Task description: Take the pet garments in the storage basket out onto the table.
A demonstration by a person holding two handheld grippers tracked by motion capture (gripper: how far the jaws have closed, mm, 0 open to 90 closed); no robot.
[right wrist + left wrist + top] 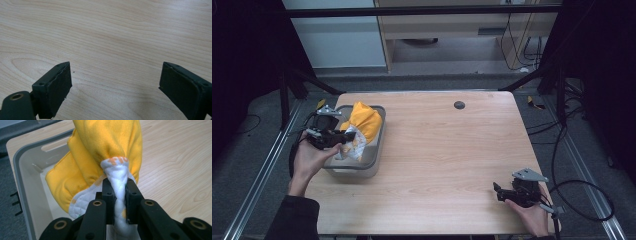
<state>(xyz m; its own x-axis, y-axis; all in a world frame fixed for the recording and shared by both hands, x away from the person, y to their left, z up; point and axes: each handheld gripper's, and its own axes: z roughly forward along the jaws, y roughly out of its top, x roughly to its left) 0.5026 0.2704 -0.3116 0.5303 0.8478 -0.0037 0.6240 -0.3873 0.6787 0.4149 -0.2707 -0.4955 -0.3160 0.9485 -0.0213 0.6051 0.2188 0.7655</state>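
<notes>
High view, left claw [343, 138] pinching cloth [362, 122]

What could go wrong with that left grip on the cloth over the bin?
1. The left gripper pinches only a narrow twisted white fold of the yellow cloth, so the fabric could slip out.
2. The cloth's bulk hangs inside and over the rim of the grey bin; pulling sideways might drag or tip the bin, which sits near the table edge.
3. The right gripper is open and far off, so it can't steady the bin.
</notes>
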